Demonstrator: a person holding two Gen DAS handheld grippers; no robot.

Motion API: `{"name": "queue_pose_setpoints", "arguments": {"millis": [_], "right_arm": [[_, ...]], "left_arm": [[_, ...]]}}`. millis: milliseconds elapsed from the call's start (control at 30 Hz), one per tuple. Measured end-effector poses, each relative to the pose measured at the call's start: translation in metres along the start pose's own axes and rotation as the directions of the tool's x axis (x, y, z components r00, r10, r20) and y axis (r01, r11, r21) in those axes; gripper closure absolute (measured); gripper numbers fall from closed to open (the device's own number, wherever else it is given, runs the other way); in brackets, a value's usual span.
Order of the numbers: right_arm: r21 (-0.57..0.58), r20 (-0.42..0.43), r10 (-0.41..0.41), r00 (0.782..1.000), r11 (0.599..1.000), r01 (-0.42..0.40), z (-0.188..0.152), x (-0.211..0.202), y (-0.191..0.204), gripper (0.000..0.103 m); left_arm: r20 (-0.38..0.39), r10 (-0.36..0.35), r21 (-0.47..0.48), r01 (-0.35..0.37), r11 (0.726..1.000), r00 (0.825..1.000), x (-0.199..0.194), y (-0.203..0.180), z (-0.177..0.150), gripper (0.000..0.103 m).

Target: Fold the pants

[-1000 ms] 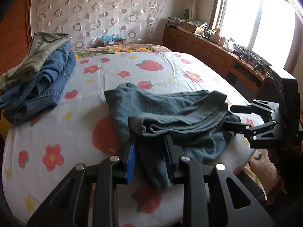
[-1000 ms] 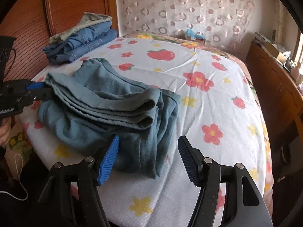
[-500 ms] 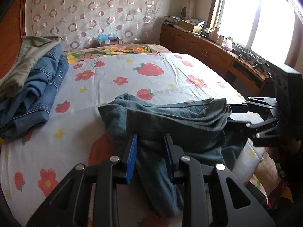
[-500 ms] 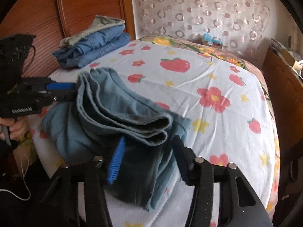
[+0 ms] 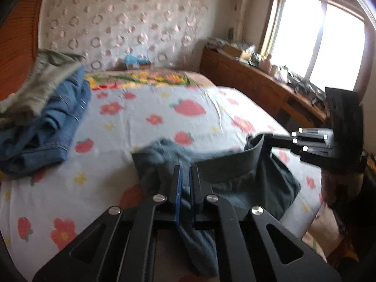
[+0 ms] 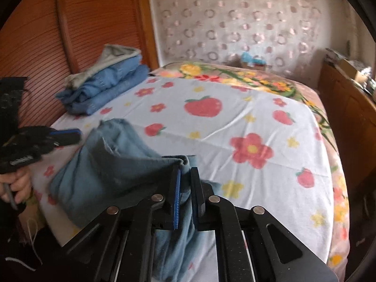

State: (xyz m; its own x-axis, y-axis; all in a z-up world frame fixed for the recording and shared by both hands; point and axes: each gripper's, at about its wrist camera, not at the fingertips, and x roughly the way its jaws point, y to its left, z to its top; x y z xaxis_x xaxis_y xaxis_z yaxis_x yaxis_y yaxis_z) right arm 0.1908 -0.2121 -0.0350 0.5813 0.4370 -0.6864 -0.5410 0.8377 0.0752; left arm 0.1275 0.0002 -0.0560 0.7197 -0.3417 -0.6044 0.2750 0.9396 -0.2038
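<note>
Left tool (image 5: 185, 183): I see its two fingers nearly closed, pinching a fold of the grey-blue pants (image 5: 225, 176) between the blue-padded finger and the black one; cloth hangs below the grip.
Right tool (image 6: 185, 185): my view shows the fingers drawn close together, clamping a hemmed edge of the pants (image 6: 112, 171); cloth drapes down between and under the fingers.
Pants position: I find them at the near edge of the bed (image 5: 141, 117), bunched and partly lifted, stretched between my two tools, with the lower part resting on the sheet and one end hanging over the bed edge.
Left tool from the right camera: I see it at the far left (image 6: 64, 135), held in a hand (image 6: 17, 185), its tip at the pants' far end.
Right tool from the left camera: it reaches in from the right (image 5: 277, 138), its tip against the raised waistband-like strip.
Writing: there is white lettering on the left tool's body, too blurred for me to read.
Bed sheet (image 6: 235, 129): white, printed with strawberries and red and yellow flowers.
Other clothes: a stack of folded blue jeans (image 6: 105, 87) with a pale green-grey garment (image 6: 115, 52) on top sits near the wooden headboard (image 6: 94, 23), well apart from the pants.
</note>
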Motion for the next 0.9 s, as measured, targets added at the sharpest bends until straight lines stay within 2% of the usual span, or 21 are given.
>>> {"name": "queue_pose_setpoints", "arguments": {"millis": [167,300,333,400,433,533,700,900], "right_arm": [[0.035,-0.010,-0.012,1.000,0.999,0.013,0.002,0.006,-0.008,0.097],[0.034,-0.023,-0.025,0.999,0.999,0.025,0.001,0.009,-0.009,0.097],[0.033,-0.026,-0.026,0.999,0.999,0.027,0.000,0.009,-0.009,0.093],[0.037,-0.028,-0.048,0.998,0.998,0.049,-0.002,0.007,-0.009,0.076],[0.038,-0.023,-0.044,0.999,0.998,0.045,-0.004,0.004,-0.009,0.074],[0.044,-0.013,-0.023,1.000,0.999,0.024,-0.009,-0.004,-0.006,0.066],[0.026,-0.017,-0.010,1.000,1.000,0.010,-0.024,-0.015,0.005,0.065],[0.032,-0.031,-0.011,0.999,0.999,0.012,-0.047,-0.026,0.010,0.064]], "left_arm": [[-0.007,0.047,0.008,-0.047,0.999,0.999,0.002,0.003,0.004,0.101],[-0.035,0.039,-0.012,-0.039,0.999,0.999,0.004,0.004,0.001,0.093],[-0.039,0.037,-0.010,-0.037,0.999,0.999,0.004,0.003,-0.001,0.090],[-0.046,0.037,0.002,-0.037,0.999,0.998,0.004,0.001,-0.004,0.085],[-0.052,0.033,0.007,-0.032,0.999,0.998,0.005,0.000,-0.005,0.080],[-0.078,0.041,0.021,-0.040,0.999,0.996,0.013,-0.001,-0.010,0.078],[-0.139,0.044,0.000,-0.044,0.999,0.989,0.031,0.003,-0.014,0.078],[-0.128,0.037,-0.015,-0.040,0.999,0.991,0.032,0.006,-0.020,0.078]]}}
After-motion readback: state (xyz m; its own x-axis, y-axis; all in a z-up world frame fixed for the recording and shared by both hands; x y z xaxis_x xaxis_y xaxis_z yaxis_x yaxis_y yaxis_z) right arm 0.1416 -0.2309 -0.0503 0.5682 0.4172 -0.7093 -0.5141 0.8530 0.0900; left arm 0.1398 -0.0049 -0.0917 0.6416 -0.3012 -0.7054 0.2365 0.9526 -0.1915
